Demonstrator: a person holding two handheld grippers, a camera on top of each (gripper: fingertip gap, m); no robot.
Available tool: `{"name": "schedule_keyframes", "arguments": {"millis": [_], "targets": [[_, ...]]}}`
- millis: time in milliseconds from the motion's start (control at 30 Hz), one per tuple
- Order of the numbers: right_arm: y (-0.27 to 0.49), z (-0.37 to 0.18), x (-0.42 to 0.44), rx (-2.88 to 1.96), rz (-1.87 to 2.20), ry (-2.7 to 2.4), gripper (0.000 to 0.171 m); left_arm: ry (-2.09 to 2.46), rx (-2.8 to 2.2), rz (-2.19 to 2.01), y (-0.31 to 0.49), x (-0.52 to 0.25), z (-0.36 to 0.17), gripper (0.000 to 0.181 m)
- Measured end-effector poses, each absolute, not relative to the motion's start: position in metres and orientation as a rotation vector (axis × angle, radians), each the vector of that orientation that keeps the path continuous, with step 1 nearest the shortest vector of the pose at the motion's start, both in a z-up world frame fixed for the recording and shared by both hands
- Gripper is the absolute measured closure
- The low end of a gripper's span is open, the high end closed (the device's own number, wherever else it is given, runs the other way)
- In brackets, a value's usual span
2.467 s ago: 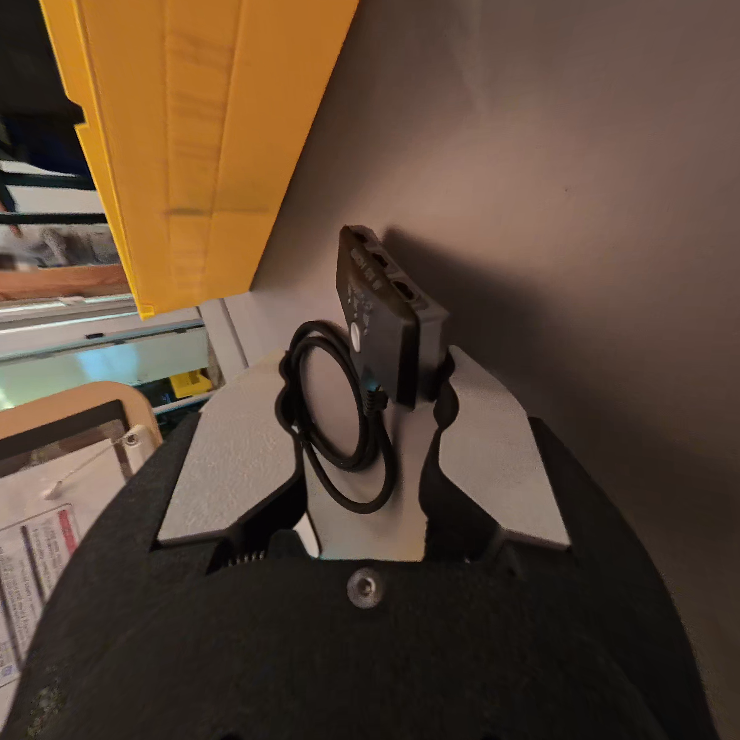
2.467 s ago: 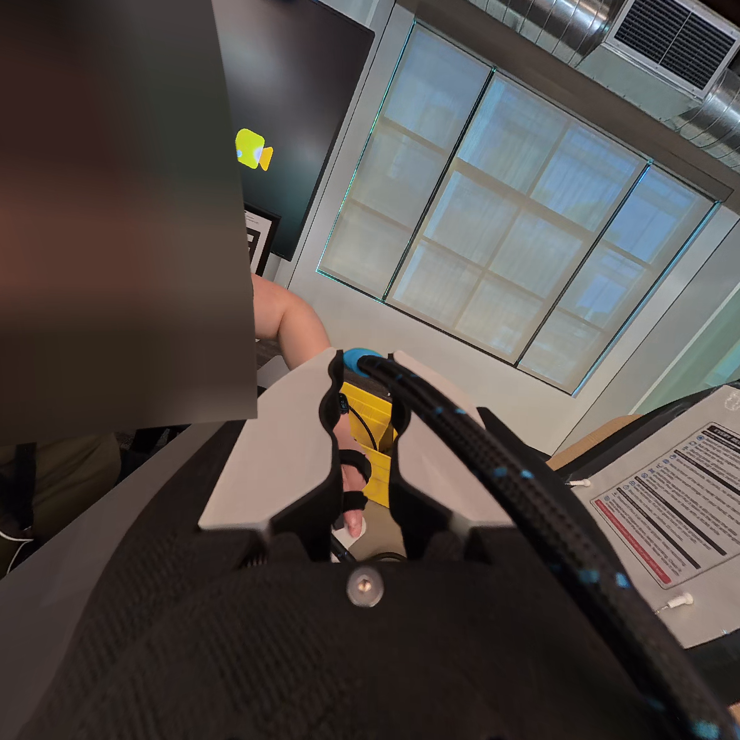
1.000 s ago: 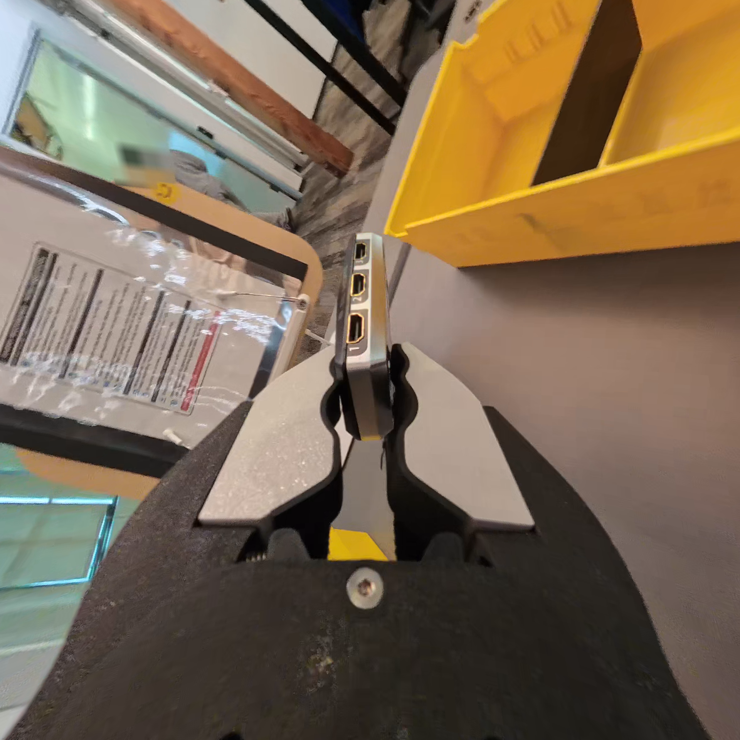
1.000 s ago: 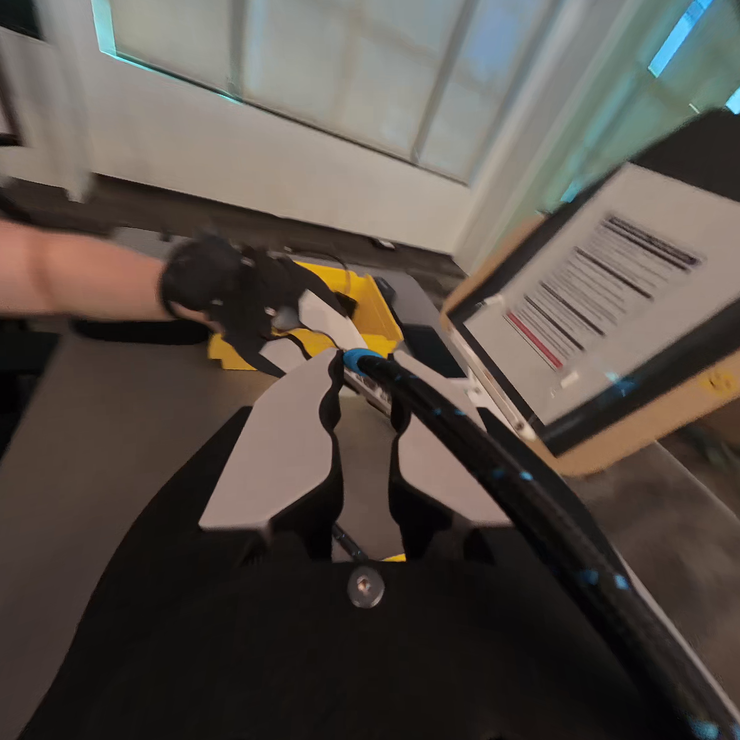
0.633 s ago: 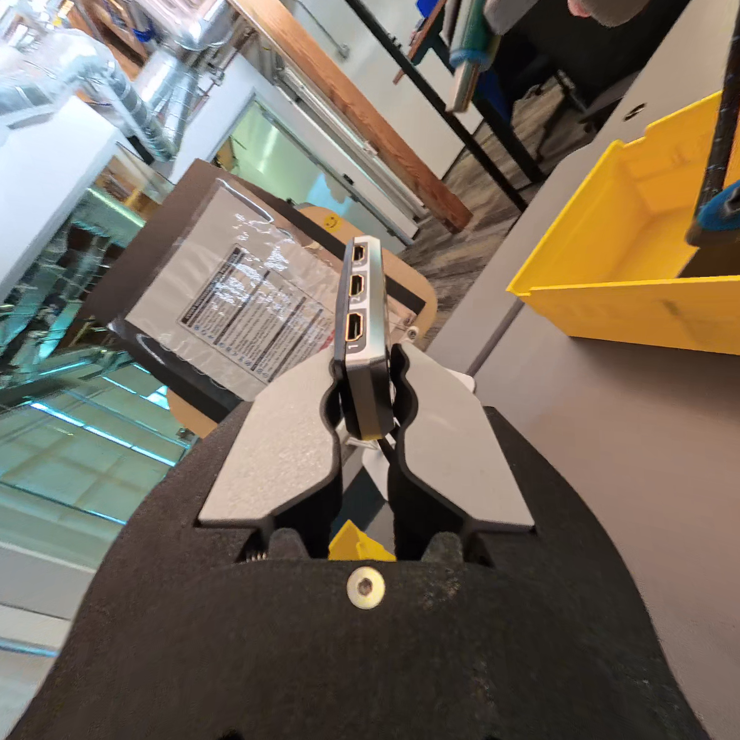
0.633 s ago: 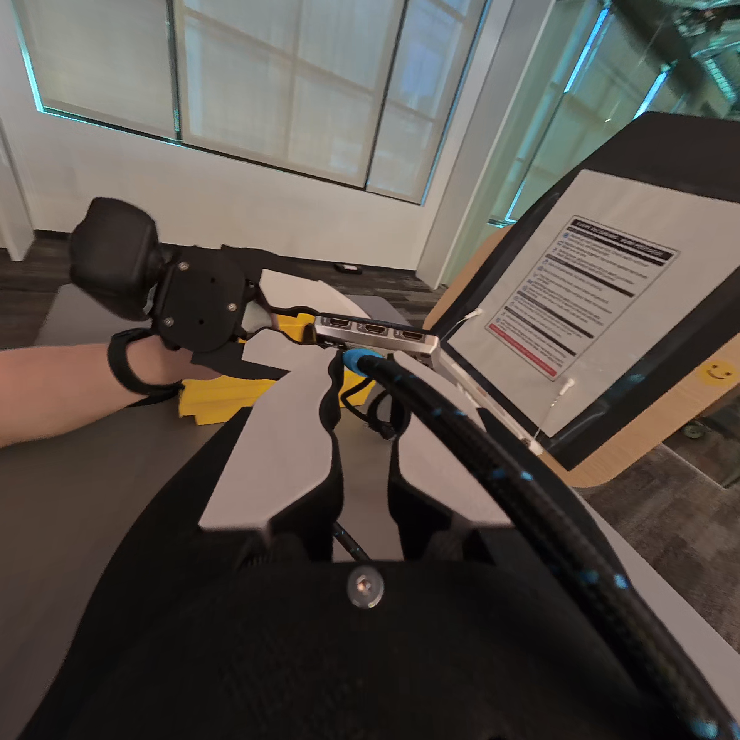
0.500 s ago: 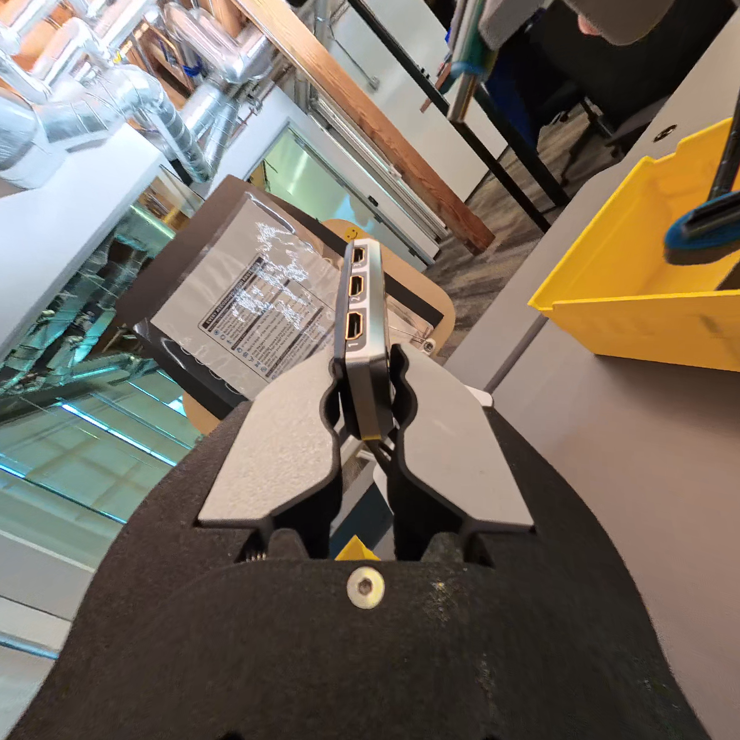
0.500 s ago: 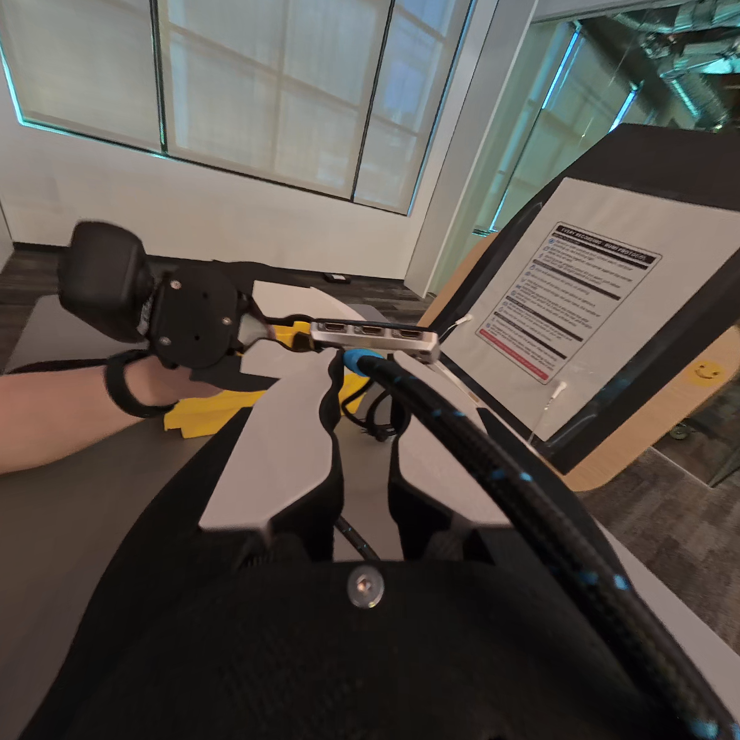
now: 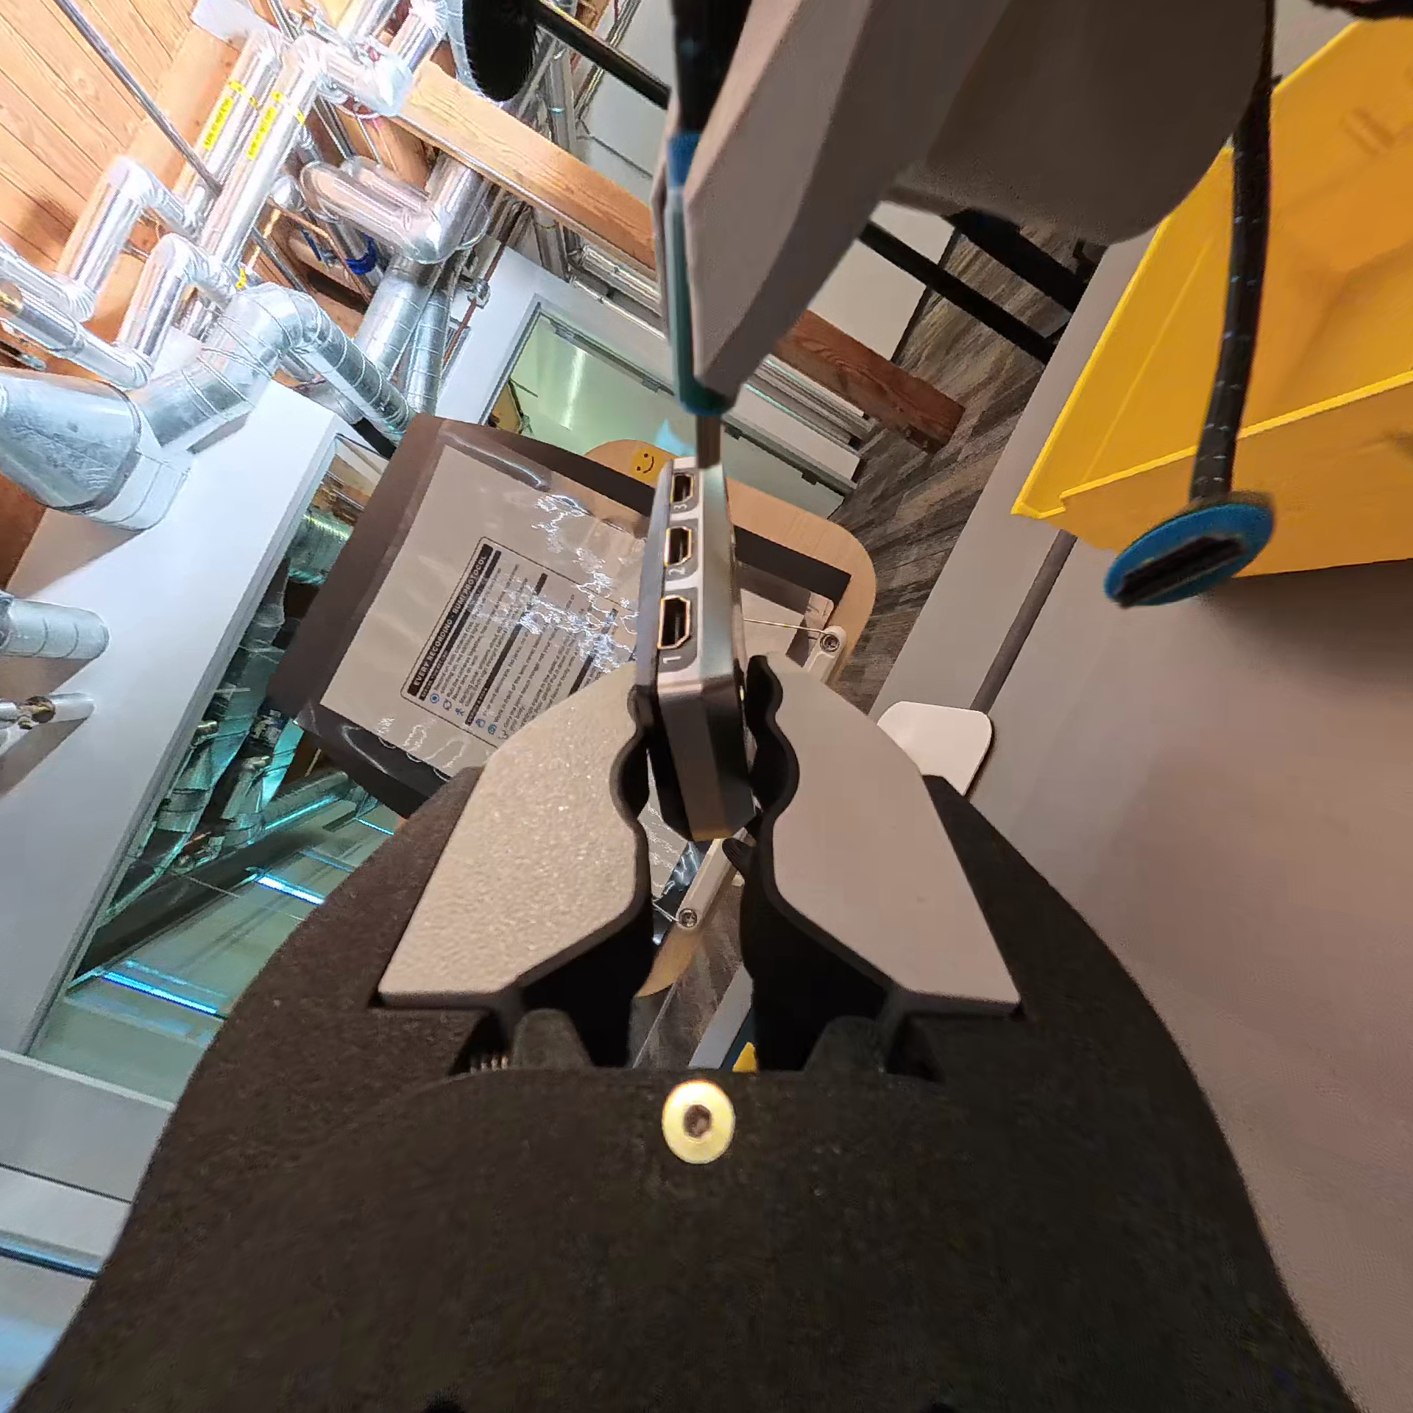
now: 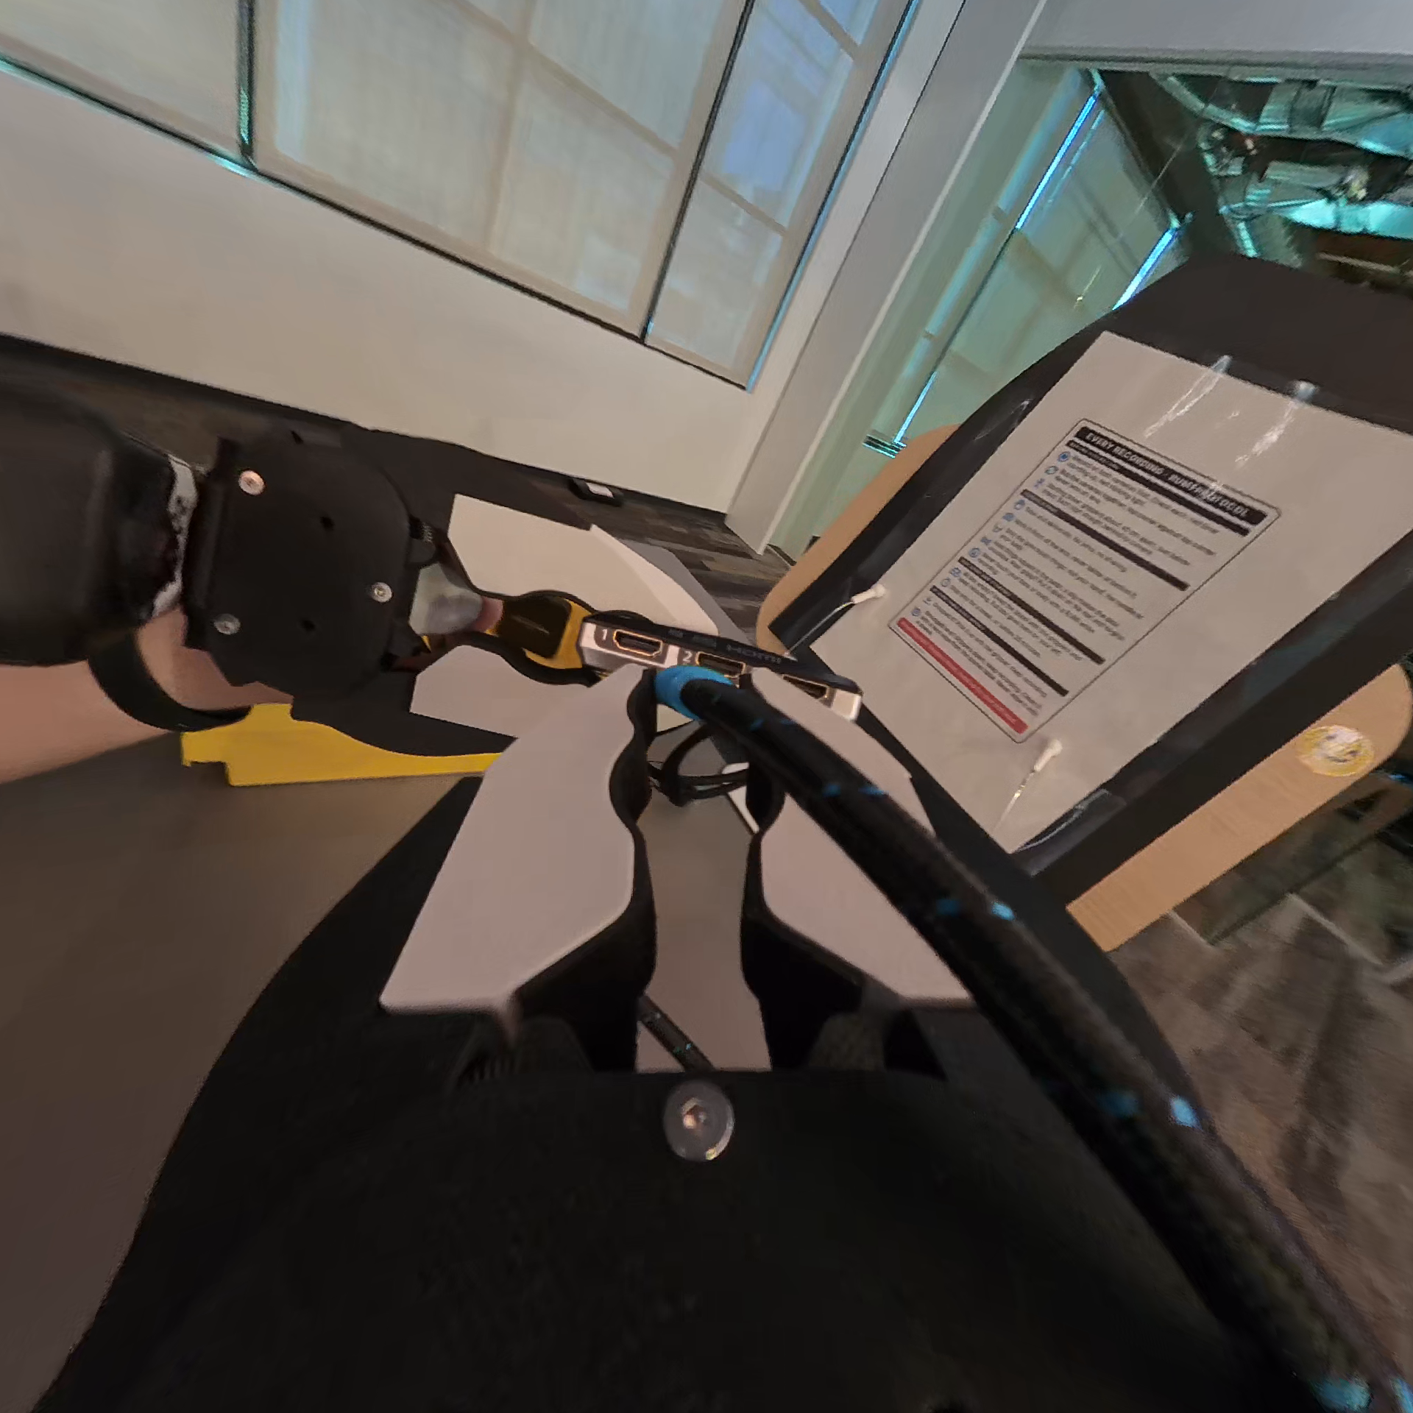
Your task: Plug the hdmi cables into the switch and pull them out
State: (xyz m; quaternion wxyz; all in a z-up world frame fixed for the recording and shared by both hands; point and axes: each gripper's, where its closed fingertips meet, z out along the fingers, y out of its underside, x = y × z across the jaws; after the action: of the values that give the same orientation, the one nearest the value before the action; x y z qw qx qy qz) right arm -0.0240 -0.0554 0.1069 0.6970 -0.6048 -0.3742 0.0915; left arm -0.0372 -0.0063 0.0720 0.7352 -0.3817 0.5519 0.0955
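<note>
Left wrist view: my left gripper (image 9: pixel 692 753) was clenched on the near end of the HDMI switch (image 9: pixel 697 612), held edge-up off the grey table (image 9: pixel 1223 879), its three gold ports facing 9 o'clock. At 12 o'clock my right gripper (image 9: pixel 707 382) reached down, with a cable plug (image 9: pixel 711 440) tip touching the switch's far end. A second blue-collared plug (image 9: pixel 1189 554) dangled at 2 o'clock before the yellow bin (image 9: pixel 1338 344).

Right wrist view: my right gripper (image 10: pixel 700 715) was grasping the braided HDMI cable (image 10: pixel 917 856) just behind its blue collar (image 10: pixel 684 684), right at the middle port, I think; the collar hid the tip. The left gripper (image 10: pixel 489 612) held the switch (image 10: pixel 719 661) from 9 o'clock.

A tilted plug could jam on the port rim or lever the switch out of my short grip. The ports carried printed numbers and a standard marking; the laminated notice (image 10: pixel 1086 581) at 2 o'clock bore small print.
</note>
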Motion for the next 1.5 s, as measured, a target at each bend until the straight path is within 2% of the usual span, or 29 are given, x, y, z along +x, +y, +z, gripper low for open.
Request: {"name": "schedule_keyframes", "arguments": {"millis": [33, 933, 1500], "targets": [[-0.055, 0.107, -0.024, -1.347, 0.182, -0.834, 0.151, 1.215, -0.834, 0.213, -0.007, -0.036, 0.072, 0.159], [-0.051, 0.101, -0.02, -1.412, 0.214, -0.829, 0.151, 1.26, -0.757, 0.252, -0.023, -0.027, 0.07, 0.158], [-0.062, 0.096, -0.047, -1.4, 0.234, -0.884, 0.15, 1.244, -0.771, 0.274, -0.019, -0.03, 0.071, 0.158]]}}
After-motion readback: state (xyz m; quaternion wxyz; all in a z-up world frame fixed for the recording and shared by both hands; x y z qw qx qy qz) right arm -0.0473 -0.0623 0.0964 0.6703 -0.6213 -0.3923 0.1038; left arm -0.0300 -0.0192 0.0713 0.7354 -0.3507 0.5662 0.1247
